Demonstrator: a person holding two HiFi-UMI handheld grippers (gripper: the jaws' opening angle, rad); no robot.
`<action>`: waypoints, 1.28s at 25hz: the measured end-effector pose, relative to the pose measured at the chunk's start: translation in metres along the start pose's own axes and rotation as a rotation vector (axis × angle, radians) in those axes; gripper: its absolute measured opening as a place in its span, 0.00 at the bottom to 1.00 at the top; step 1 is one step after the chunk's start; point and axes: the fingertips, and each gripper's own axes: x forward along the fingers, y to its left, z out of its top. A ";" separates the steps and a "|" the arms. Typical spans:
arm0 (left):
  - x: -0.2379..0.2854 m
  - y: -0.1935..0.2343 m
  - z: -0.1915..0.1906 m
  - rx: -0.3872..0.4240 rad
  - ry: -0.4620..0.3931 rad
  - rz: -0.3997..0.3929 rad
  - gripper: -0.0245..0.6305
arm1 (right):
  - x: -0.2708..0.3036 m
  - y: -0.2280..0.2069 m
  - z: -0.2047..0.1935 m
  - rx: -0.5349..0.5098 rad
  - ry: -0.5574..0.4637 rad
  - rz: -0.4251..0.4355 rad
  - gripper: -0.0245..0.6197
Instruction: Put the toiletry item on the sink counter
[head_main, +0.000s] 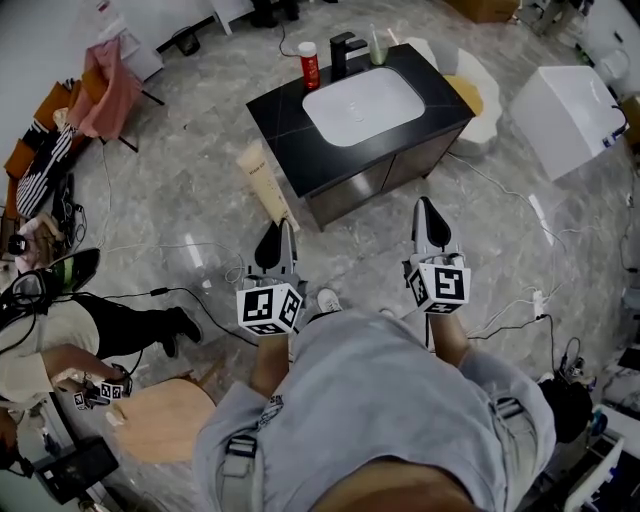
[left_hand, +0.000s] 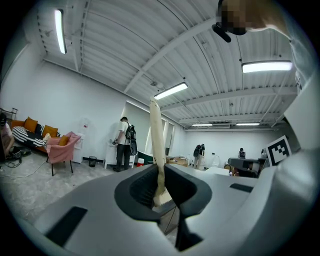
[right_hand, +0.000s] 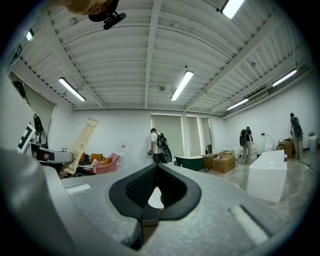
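Black stone-look sink counter (head_main: 283, 118), the landmark for all positions below, stands ahead of the person on a grey marble-pattern floor (head_main: 200, 215). Set into the counter top is a white basin (head_main: 365, 104). At the counter's far edge stand a black faucet (head_main: 345, 50), a red bottle (head_main: 310, 65) to its left and a pale green bottle (head_main: 377, 46) to its right.

The toiletry item, a long cream tube (head_main: 264, 183), is not on the counter. It is in the air on the near side of the counter, off its near-left corner. The left gripper (head_main: 277, 238) has its fingers clamped on the tube's flat crimped lower end, and the tube rises roughly upright from them. The right gripper (head_main: 428, 212) is level with it, in front of the counter's cabinet; its fingers are together with nothing between them.

Judged stage: the tube is being carried toward the counter, with placement not yet begun.

Hazards:
- The grip holds only the thin crimp, so the tall body could sway or slide out if the hand jolts.
- A low approach could catch the tube or the fingers on the counter's near edge.
- Set down on its narrow end, the tube would likely topple, possibly into the basin or against the red bottle.
- White cables (head_main: 505, 190) lie on the floor near the counter's right side and could snag a foot.
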 end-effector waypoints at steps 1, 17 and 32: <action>0.001 0.006 0.001 -0.001 0.001 -0.003 0.09 | 0.005 0.005 0.001 -0.001 -0.001 -0.002 0.05; 0.010 0.074 0.004 -0.030 0.014 0.000 0.09 | 0.052 0.059 -0.001 -0.015 0.004 -0.002 0.05; 0.082 0.081 0.011 -0.013 0.019 0.014 0.09 | 0.131 0.032 -0.006 0.018 -0.005 0.024 0.05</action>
